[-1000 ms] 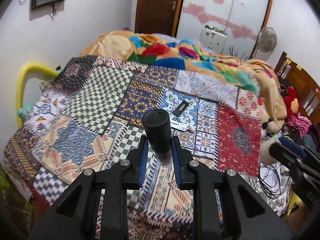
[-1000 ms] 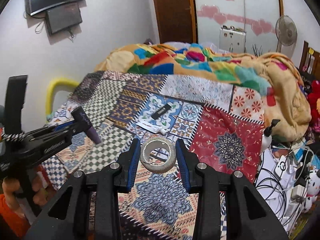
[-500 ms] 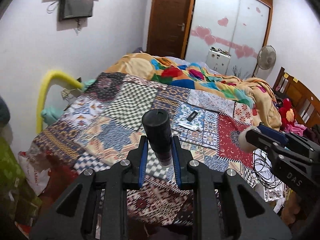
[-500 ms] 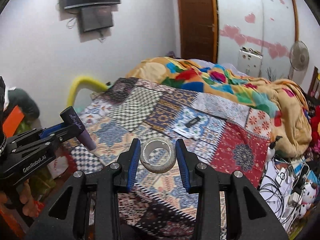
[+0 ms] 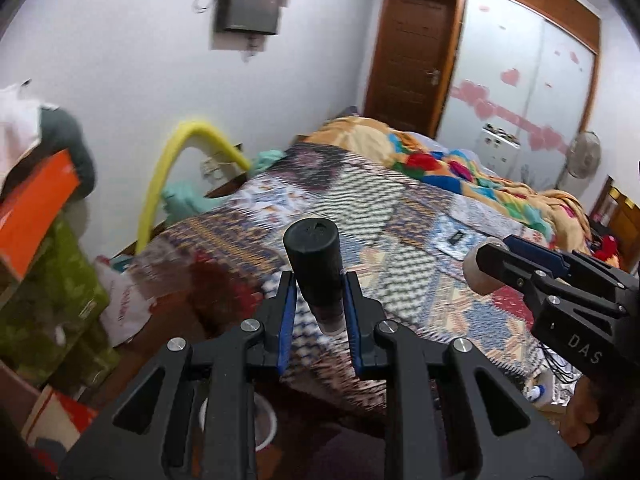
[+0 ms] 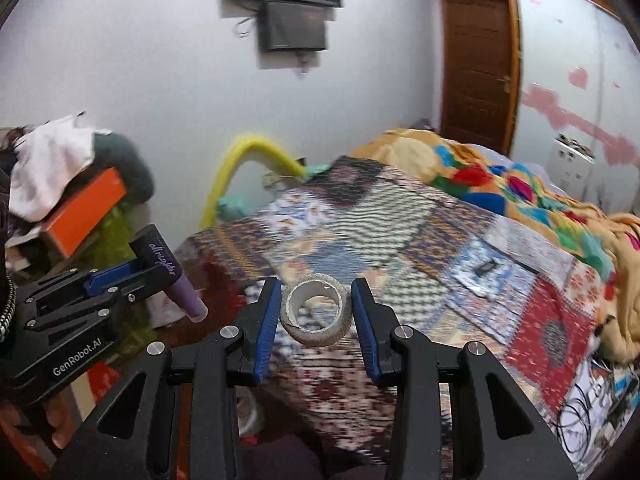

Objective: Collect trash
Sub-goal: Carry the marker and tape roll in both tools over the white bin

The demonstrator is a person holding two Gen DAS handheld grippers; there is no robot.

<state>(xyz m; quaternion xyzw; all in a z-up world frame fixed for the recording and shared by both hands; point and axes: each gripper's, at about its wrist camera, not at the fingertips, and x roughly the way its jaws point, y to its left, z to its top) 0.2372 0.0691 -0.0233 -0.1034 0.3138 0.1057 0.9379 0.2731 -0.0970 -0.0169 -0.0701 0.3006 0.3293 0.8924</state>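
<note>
Left wrist view: the left gripper (image 5: 318,312) pinches a smooth black-capped tube (image 5: 316,268) upright, above the foot of the patchwork bed (image 5: 400,216). Beside it, the right gripper (image 6: 316,316) clamps a rough grey tape roll (image 6: 317,315), a hollow ring, also over the bed's near end. Both pieces look collected; the carrying step seems under way, and next comes finding a bin, which is not clearly visible.

Tube (image 5: 318,276) between left fingers (image 5: 287,312), tape roll (image 6: 317,314) between right fingers (image 6: 363,320), above bed (image 6: 400,216).

Bed (image 5: 400,216): patchwork quilt (image 6: 400,216), crumpled blanket (image 6: 500,176), small dark item (image 6: 485,267).
</note>
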